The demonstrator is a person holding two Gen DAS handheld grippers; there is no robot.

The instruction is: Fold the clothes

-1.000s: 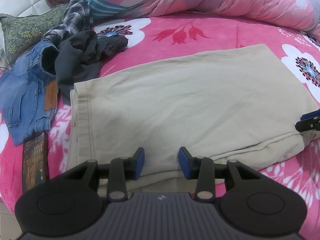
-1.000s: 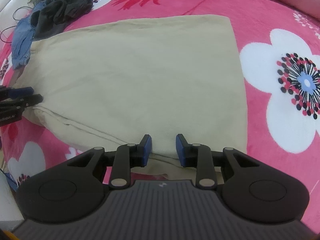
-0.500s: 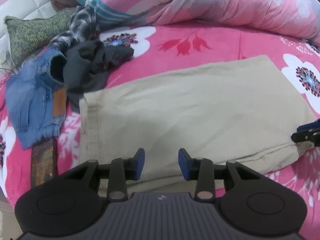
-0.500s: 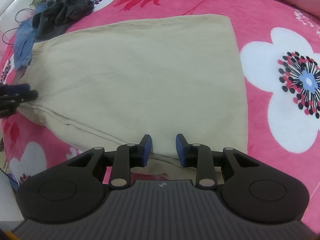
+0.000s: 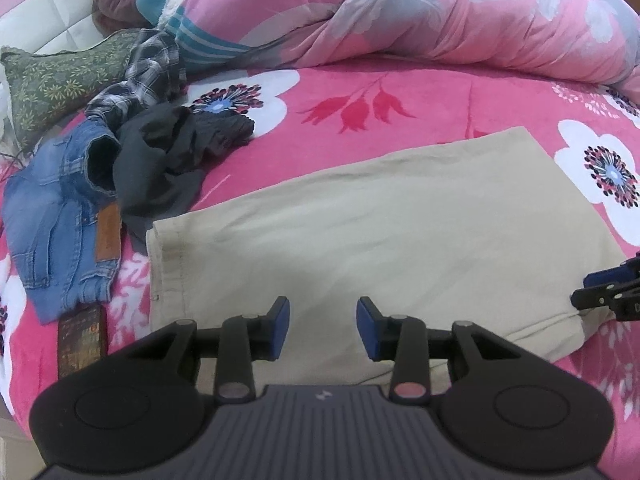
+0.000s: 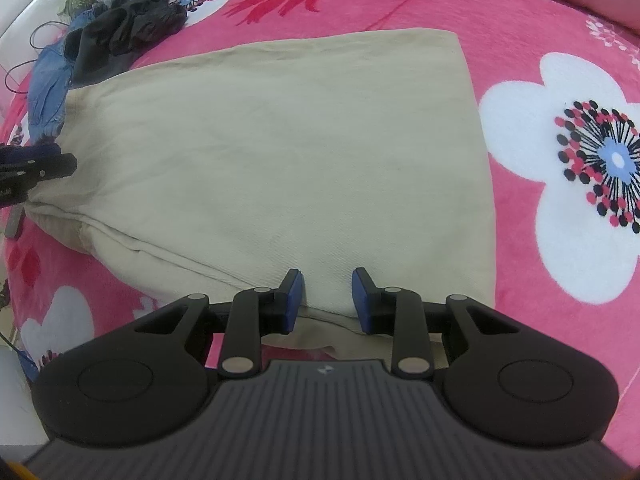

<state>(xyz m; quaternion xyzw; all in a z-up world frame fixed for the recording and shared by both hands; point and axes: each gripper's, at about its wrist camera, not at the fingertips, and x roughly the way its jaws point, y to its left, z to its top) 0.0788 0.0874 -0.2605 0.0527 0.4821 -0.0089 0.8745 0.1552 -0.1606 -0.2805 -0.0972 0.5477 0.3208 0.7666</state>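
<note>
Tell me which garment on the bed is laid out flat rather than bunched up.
The beige trousers, spread smooth in front of both grippers. The blue denim shorts, the dark grey garment and the plaid shirt lie crumpled in a heap beside them.
</note>
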